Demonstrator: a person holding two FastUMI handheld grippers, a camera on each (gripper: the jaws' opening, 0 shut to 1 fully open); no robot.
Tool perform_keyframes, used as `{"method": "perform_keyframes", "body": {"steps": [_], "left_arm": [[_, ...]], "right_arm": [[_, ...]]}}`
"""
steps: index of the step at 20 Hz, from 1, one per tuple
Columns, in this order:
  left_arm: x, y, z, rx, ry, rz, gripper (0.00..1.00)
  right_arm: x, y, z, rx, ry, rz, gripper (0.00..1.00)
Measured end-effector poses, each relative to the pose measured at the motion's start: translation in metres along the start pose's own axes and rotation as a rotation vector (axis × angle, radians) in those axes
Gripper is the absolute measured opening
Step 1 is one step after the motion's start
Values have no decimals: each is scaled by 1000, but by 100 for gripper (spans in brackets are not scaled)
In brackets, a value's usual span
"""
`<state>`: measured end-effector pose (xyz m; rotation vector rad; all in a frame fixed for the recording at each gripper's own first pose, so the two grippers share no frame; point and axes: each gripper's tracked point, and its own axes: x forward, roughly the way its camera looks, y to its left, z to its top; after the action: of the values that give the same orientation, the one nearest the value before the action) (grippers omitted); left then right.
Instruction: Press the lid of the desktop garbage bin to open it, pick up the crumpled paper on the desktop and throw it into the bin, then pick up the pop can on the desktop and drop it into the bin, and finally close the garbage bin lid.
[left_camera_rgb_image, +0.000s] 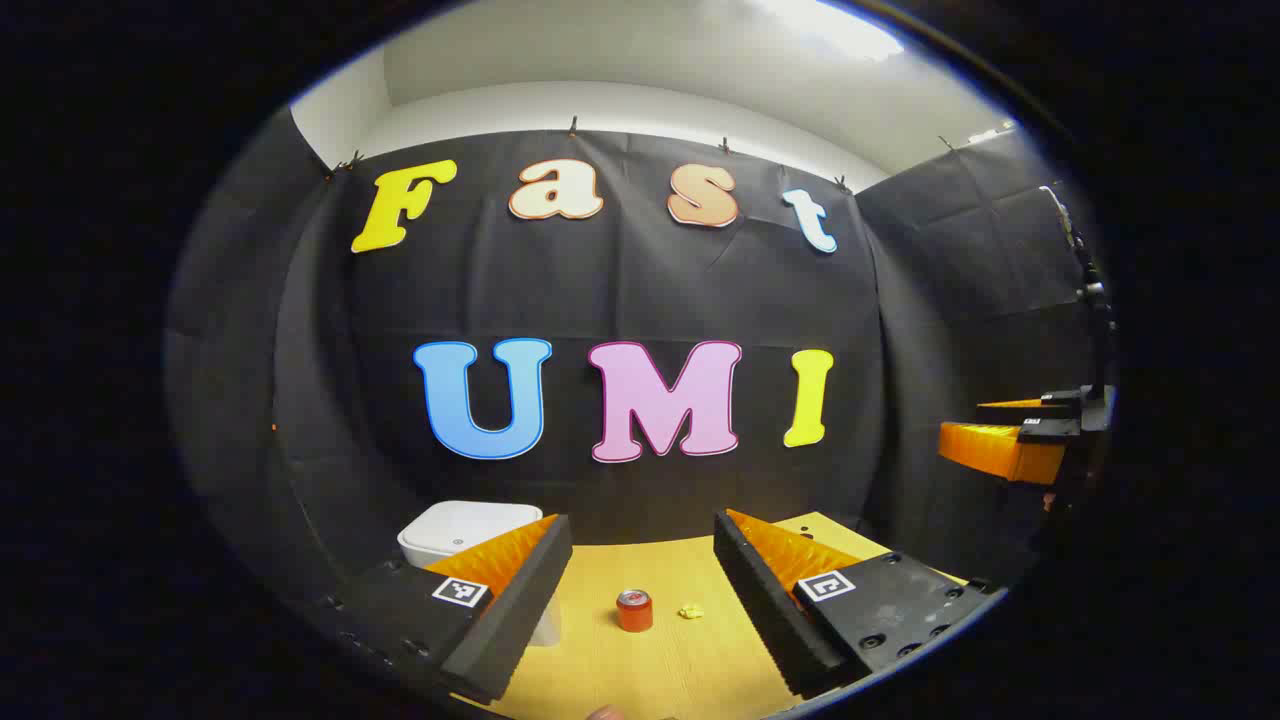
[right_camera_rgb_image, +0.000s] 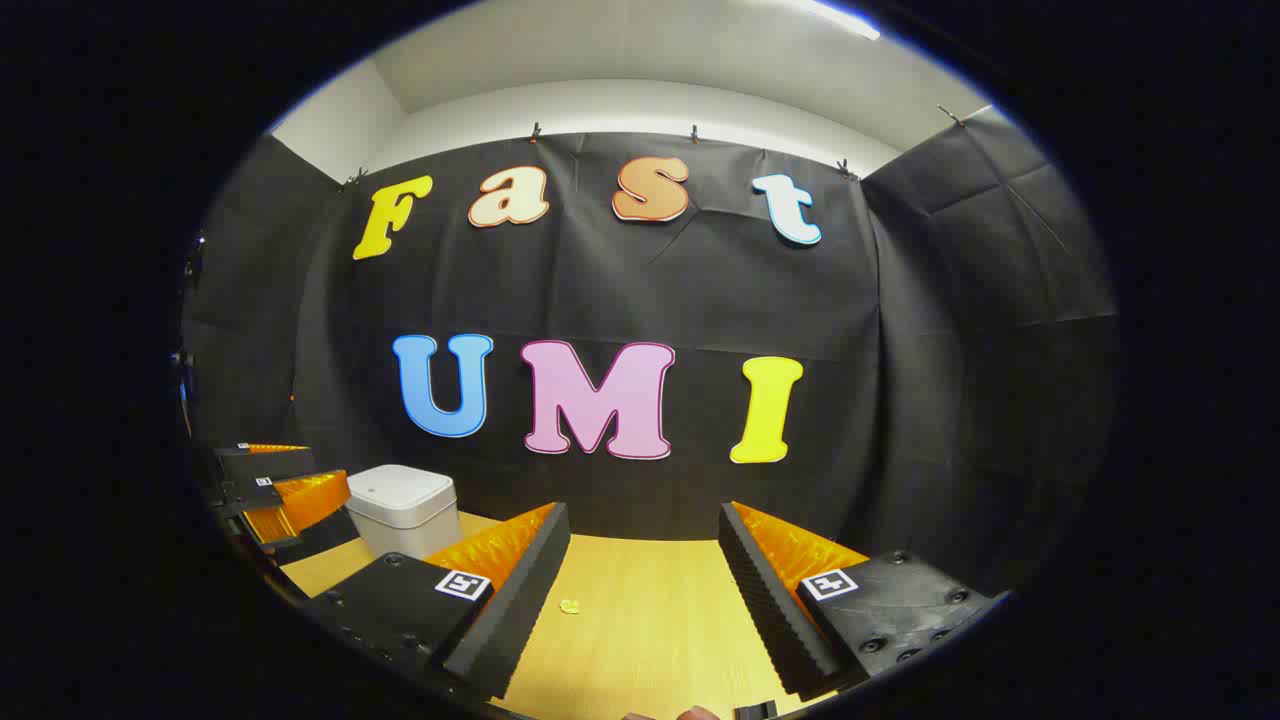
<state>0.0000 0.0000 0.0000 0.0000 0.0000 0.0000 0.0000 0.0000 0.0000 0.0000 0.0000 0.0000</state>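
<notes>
1. The bin (left_camera_rgb_image: 462, 530), lid closed, is standing at the desk's (left_camera_rgb_image: 650, 670) far left.
2. The can (left_camera_rgb_image: 634, 610) is standing upright mid-desk, the paper (left_camera_rgb_image: 690, 611) lying just beside it.
3. The left claw (left_camera_rgb_image: 640, 590) and right claw (right_camera_rgb_image: 640, 590) are both hovering open, holding nothing.

Ahead of me a black cloth wall (left_camera_rgb_image: 620, 290) hangs from small clips under a white ceiling (right_camera_rgb_image: 640, 70). Below it runs the yellow wood-grain tabletop (right_camera_rgb_image: 650, 620), its surface smooth and brightly lit.
</notes>
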Motion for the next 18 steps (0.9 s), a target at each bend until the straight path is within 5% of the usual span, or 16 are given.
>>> {"method": "perform_keyframes", "body": {"steps": [7,18], "left_arm": [[8,40,-5,-7,14,78,96],[18,34,-4,-16,12,41,96]], "right_arm": [[14,18,5,-3,4,34,96],[18,25,15,-51,-18,46,96]]}}
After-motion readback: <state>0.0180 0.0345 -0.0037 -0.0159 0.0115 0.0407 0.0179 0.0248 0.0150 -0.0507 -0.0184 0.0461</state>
